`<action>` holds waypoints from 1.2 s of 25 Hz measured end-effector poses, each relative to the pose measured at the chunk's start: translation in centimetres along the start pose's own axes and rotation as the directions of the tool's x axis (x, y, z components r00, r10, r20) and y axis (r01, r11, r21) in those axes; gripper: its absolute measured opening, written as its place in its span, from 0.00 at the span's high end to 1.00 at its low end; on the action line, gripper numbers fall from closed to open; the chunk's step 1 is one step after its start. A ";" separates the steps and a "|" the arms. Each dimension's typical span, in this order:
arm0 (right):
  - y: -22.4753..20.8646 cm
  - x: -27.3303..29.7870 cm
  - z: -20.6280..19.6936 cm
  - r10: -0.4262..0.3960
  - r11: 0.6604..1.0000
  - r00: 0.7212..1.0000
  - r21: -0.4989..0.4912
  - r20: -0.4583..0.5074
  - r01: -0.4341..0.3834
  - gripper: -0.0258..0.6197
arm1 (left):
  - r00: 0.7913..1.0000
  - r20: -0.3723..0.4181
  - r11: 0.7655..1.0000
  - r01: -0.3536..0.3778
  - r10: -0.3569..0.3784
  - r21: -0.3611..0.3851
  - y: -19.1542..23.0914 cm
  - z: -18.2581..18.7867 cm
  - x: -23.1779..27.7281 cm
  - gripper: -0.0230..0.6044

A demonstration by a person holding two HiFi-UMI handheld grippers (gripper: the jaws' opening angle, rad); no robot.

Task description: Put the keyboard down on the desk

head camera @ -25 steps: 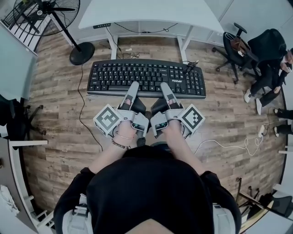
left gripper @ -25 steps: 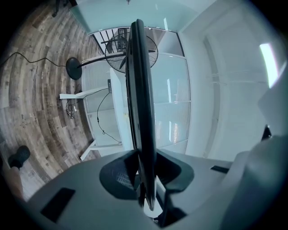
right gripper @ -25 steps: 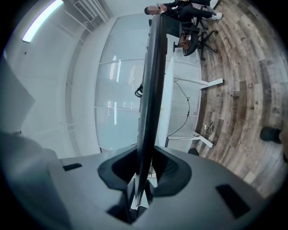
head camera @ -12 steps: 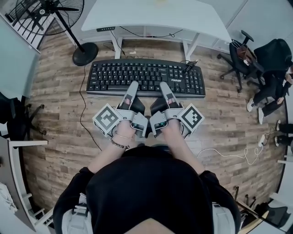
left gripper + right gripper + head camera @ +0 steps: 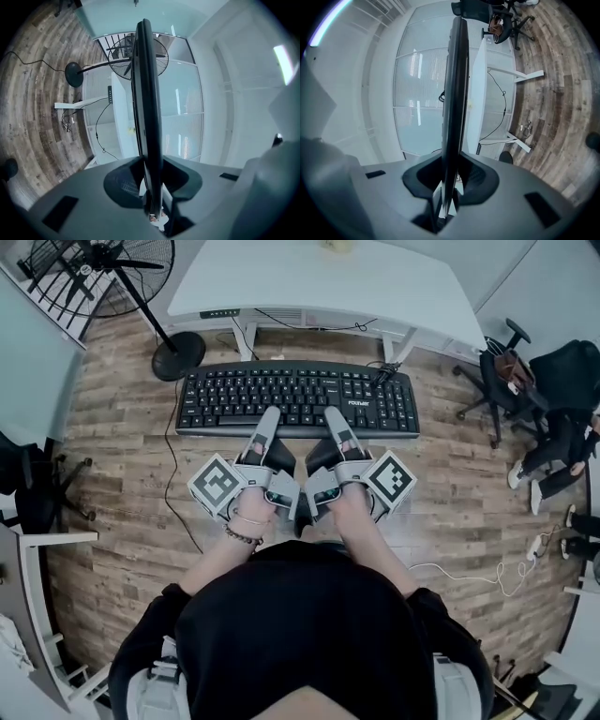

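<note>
Two tight grips on keyboard (image 5: 298, 390): left gripper (image 5: 271, 416), right gripper (image 5: 332, 416); desk (image 5: 319, 282) ahead, fan (image 5: 178, 354) alongside.

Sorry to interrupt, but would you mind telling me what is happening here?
A person holds a black keyboard by its near edge, with the left hand-held gripper and the right hand-held gripper each clamped on it. It hangs above the wooden floor, in front of the white desk, not yet set down there.

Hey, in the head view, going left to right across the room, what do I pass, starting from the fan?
Floor fan → left gripper → right gripper, both gripping the near edge of the keyboard → office chair.
</note>
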State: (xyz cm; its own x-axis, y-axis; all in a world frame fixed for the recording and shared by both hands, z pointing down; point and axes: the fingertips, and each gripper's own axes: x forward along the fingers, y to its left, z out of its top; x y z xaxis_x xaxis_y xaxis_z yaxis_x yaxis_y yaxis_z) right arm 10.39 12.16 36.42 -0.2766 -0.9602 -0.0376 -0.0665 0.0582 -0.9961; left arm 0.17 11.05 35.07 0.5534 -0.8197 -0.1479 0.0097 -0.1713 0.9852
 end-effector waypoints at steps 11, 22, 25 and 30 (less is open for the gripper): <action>-0.2 7.9 2.6 0.008 1.000 0.997 0.025 -0.076 -0.006 0.83 | 0.998 0.067 0.999 -0.016 0.013 0.043 0.7 3.8 6.4 0.79; -0.7 11.8 3.3 0.010 1.000 0.986 0.023 -0.166 -0.007 0.83 | 0.984 0.174 0.998 -0.053 0.044 0.046 2.1 5.9 8.3 0.79; -0.7 11.9 3.4 0.009 1.000 0.984 0.016 -0.177 -0.006 0.83 | 0.982 0.183 0.998 -0.046 0.037 0.044 2.0 6.1 8.4 0.79; -0.2 12.2 3.3 0.021 1.000 0.983 0.003 -0.184 -0.021 0.83 | 0.983 0.184 0.999 -0.031 0.022 0.043 1.6 6.2 8.6 0.80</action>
State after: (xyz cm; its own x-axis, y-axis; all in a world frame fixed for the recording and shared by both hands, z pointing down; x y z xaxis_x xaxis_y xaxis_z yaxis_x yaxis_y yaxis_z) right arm 10.17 -0.51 35.93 -0.4493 -0.8923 -0.0435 -0.0581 0.0777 -0.9953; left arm -0.25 0.30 34.86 0.3910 -0.9098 -0.1393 -0.0436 -0.1695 0.9846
